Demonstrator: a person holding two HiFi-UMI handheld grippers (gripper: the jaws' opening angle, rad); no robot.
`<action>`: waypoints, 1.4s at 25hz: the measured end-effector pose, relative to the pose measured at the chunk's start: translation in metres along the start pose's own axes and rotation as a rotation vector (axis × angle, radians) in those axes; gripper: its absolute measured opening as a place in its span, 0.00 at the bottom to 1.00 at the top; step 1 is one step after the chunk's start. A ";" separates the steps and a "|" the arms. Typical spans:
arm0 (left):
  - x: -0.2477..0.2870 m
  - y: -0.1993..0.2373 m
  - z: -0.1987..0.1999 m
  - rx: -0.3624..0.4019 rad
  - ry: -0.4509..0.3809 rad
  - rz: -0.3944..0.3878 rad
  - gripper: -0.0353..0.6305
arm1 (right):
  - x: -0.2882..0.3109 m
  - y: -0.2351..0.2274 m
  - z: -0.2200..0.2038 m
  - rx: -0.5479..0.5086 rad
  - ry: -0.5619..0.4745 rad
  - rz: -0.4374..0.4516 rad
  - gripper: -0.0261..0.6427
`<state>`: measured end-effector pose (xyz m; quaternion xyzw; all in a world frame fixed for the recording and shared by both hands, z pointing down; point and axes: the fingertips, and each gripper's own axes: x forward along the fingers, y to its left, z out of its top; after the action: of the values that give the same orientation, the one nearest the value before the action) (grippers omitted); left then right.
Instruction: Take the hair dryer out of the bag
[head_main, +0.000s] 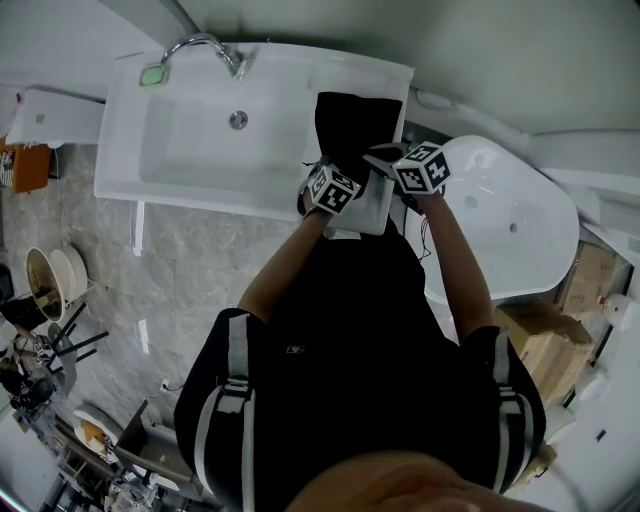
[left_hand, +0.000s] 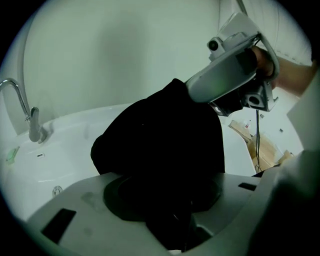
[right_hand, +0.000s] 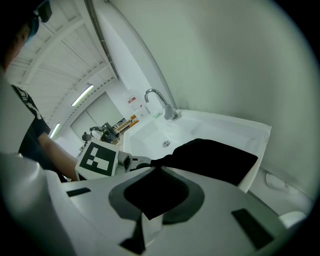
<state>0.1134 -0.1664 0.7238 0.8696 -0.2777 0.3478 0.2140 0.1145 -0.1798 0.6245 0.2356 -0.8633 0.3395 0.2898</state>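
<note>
A black cloth bag lies over the right end of the white sink's rim. In the left gripper view the bag stands bunched up right ahead, and its cloth hangs down through the gap of my left gripper. The jaws stand apart around it. My right gripper is at the bag's near right corner, shut on a fold of the black cloth. The rest of the bag stretches away from it. No hair dryer shows in any view.
The sink basin with its chrome tap lies left of the bag. A white bathtub is to the right, with cardboard boxes beside it. Racks of clutter stand on the tiled floor at the left.
</note>
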 end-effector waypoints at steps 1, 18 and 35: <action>0.004 0.000 0.000 0.000 0.010 0.005 0.28 | 0.000 -0.001 -0.001 -0.003 0.005 0.001 0.16; 0.055 0.003 -0.026 0.055 0.151 0.066 0.40 | -0.001 -0.028 -0.040 0.073 0.049 -0.026 0.17; -0.018 -0.007 0.009 -0.520 -0.168 -0.467 0.36 | -0.028 -0.011 -0.021 0.098 -0.203 0.138 0.36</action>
<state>0.1110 -0.1600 0.7037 0.8515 -0.1674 0.1347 0.4784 0.1488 -0.1664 0.6232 0.2228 -0.8846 0.3749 0.1651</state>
